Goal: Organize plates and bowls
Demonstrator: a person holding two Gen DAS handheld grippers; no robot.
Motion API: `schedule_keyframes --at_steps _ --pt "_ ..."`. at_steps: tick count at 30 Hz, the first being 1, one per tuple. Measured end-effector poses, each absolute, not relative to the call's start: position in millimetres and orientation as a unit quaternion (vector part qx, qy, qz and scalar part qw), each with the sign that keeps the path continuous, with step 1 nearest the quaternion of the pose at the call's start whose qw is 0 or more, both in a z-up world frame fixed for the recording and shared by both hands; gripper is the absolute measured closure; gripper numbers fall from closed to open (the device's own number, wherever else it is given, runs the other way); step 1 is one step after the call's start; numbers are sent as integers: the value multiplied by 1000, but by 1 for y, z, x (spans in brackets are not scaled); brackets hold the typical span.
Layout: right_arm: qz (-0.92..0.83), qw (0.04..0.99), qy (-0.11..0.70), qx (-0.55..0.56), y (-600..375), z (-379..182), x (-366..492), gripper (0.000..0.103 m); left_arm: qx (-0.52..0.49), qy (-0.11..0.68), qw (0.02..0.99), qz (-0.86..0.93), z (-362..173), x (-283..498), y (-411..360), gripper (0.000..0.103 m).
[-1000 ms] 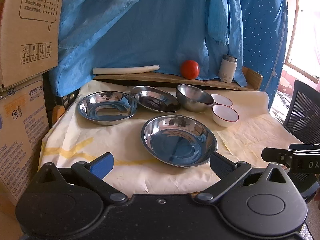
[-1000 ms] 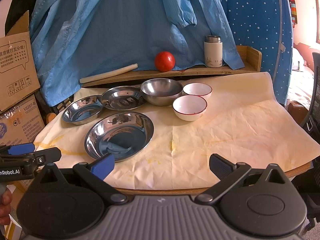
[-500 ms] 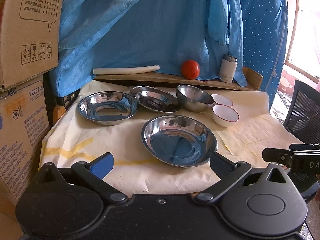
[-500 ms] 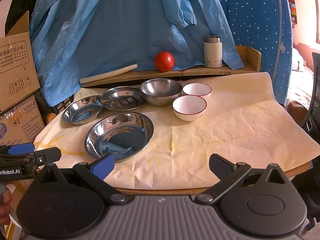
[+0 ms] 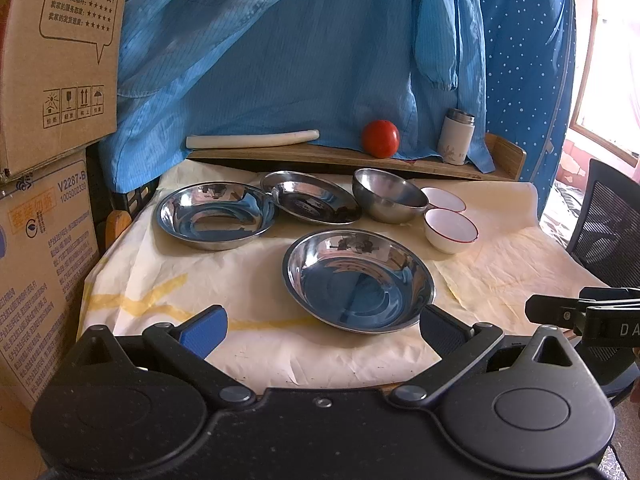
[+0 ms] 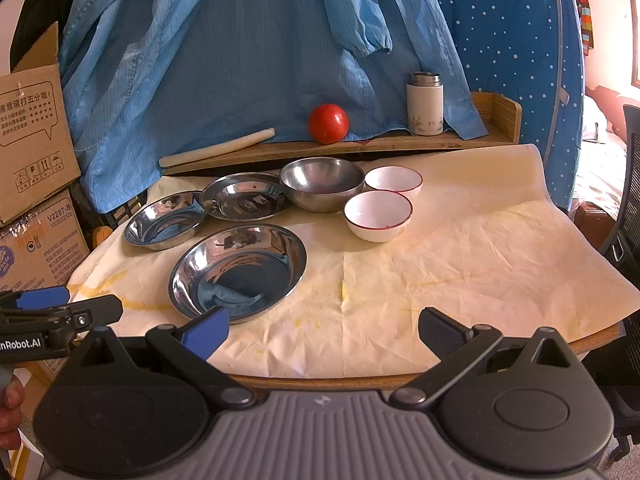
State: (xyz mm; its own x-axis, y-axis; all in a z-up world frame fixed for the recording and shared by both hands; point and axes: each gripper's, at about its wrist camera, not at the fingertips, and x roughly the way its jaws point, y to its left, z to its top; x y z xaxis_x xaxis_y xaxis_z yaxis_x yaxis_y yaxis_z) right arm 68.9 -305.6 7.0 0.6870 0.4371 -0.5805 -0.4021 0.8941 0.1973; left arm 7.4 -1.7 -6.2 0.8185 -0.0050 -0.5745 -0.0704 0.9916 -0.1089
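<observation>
Far white bowl (image 5: 444,201) half hidden behind steel bowl (image 5: 389,195) | nearest steel plate (image 5: 359,280) just ahead of left gripper (image 5: 322,330) | left and right gripper (image 6: 323,330) wide apart, empty.

Silver steel plates (image 6: 237,273), red-rimmed white bowls (image 6: 378,216), red tomato (image 6: 328,123), white-dotted blue cloth (image 6: 516,40)

upper box (image 5: 60,52) is showing "满意请打五分哦!" | lower box (image 5: 44,248) is showing "V2287-B", "1003002339" | left gripper (image 6: 24,344) is reading "nRobot.AI" | right gripper (image 5: 612,328) is reading "DA"
</observation>
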Motion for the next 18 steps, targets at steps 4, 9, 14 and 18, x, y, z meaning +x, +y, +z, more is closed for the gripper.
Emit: schedule_keyframes --at_steps 4,9,14,18 --pt "229 918 323 27 -304 9 69 0 -63 301 951 18 -6 7 -2 1" --pt "229 918 323 27 -301 11 69 0 -63 300 952 18 -6 7 -1 1" --pt "230 918 323 27 -305 7 70 0 -63 301 951 19 -6 6 0 1" --pt "230 918 323 27 -304 7 69 0 -63 301 951 19 -6 6 0 1"
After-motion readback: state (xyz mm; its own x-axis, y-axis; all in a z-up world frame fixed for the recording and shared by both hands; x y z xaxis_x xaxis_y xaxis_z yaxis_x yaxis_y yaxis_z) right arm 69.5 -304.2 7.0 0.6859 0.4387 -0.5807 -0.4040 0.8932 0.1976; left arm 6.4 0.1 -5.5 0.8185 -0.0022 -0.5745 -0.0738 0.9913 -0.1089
